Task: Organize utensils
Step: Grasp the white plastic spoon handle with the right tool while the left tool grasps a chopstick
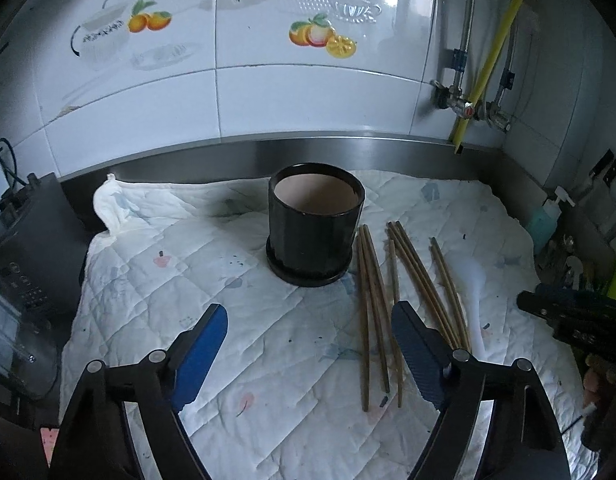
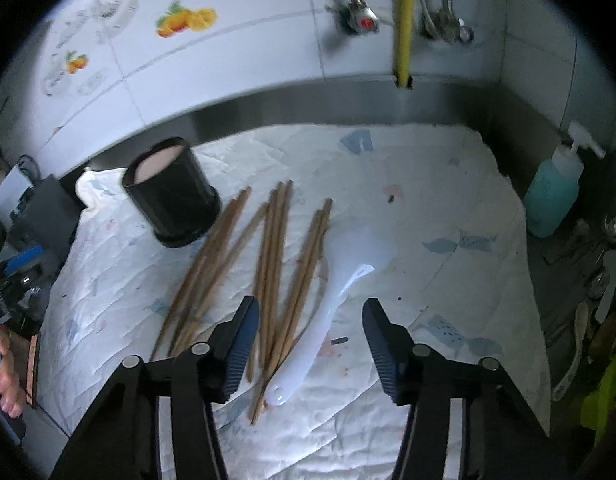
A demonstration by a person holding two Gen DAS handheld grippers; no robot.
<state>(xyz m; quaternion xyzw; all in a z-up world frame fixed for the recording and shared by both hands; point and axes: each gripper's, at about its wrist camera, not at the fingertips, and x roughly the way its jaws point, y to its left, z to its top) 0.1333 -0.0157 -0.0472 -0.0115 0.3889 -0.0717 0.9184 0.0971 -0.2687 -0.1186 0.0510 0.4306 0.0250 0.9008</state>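
Note:
A black cup [image 1: 314, 236] [image 2: 172, 196] stands upright and empty on a white quilted cloth [image 1: 188, 280] [image 2: 428, 184]. Right of it lie several wooden chopsticks [image 1: 372, 300] [image 2: 272, 248], fanned out, with a white plastic spoon [image 1: 478, 300] [image 2: 348, 264] beside them. My left gripper [image 1: 308, 312] hovers open in front of the cup, its right finger over the leftmost chopsticks. My right gripper [image 2: 311, 304] is open above the near ends of the chopsticks and the spoon's handle, which lie between its jaws untouched. It also shows at the right edge of the left wrist view [image 1: 568, 312].
A teal soap bottle [image 2: 552, 196] stands at the right by the steel backsplash [image 2: 308, 100]. More utensils [image 2: 604, 280] lie off the cloth at the far right. A dark appliance [image 1: 28, 260] sits at the left edge. A yellow pipe [image 1: 496, 48] runs down the tiled wall.

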